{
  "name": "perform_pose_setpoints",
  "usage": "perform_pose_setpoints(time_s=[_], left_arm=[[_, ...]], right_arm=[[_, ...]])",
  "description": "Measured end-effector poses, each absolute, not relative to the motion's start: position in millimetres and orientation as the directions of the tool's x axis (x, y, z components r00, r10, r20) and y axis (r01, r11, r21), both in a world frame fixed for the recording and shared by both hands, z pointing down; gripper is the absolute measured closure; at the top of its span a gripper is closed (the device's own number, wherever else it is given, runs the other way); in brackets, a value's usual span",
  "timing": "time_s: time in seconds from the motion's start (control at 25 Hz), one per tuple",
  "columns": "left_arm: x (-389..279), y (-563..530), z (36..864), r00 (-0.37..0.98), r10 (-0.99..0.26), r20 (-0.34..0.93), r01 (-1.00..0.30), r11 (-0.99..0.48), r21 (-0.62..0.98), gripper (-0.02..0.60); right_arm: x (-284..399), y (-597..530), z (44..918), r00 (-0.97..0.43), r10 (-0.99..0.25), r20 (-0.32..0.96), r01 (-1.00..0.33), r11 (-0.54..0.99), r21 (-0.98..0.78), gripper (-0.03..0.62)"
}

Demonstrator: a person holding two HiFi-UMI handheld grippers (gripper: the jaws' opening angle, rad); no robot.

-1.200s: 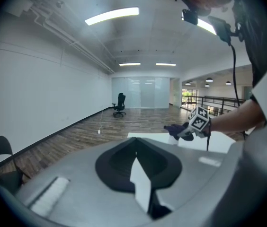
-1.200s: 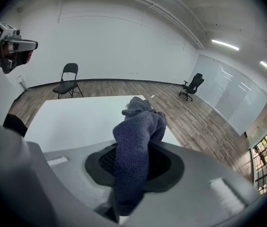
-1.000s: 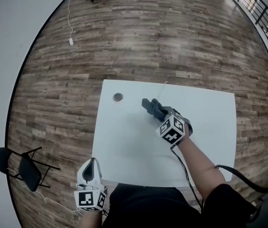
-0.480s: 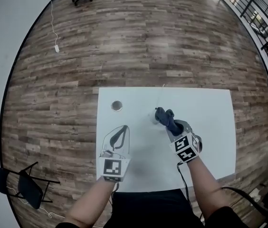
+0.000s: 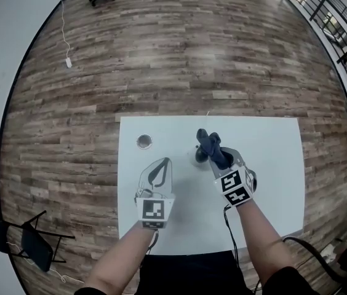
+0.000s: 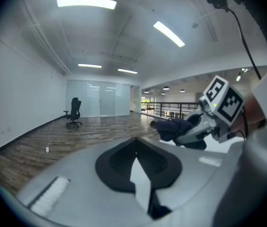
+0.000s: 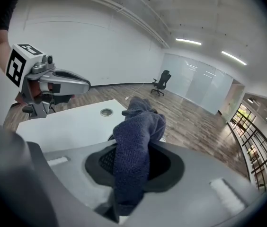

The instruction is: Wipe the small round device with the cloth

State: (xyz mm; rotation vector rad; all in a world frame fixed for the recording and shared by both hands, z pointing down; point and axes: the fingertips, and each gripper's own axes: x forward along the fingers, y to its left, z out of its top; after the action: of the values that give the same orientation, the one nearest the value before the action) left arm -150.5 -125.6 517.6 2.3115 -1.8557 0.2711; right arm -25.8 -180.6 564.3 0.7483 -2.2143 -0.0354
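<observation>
Now the right hand-held gripper clamps cloth.

The left gripper has its jaws together at the tips, empty. On the right, the right gripper clamps a dark cloth.

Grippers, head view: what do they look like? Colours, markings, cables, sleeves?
Both the left gripper and right gripper have pale grey moulded shells with black pads lining the jaws. Each carries a cube of black-and-white square markers. A thin black cable runs from the right one along the forearm. Forearms bare; dark short sleeve on the right arm.
</observation>
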Motion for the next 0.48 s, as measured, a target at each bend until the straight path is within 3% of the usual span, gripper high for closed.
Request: perform_pose_setpoints(time_s=[0.48], left_arm=[[-152, -109, 542, 0.197, -0.923, 0.33, -0.979, -0.204, 0.011, 0.574]], right_arm=[[-49, -174, 577, -0.535, -0.429, 0.728, -0.346, 0.897, 0.275, 0.503]])
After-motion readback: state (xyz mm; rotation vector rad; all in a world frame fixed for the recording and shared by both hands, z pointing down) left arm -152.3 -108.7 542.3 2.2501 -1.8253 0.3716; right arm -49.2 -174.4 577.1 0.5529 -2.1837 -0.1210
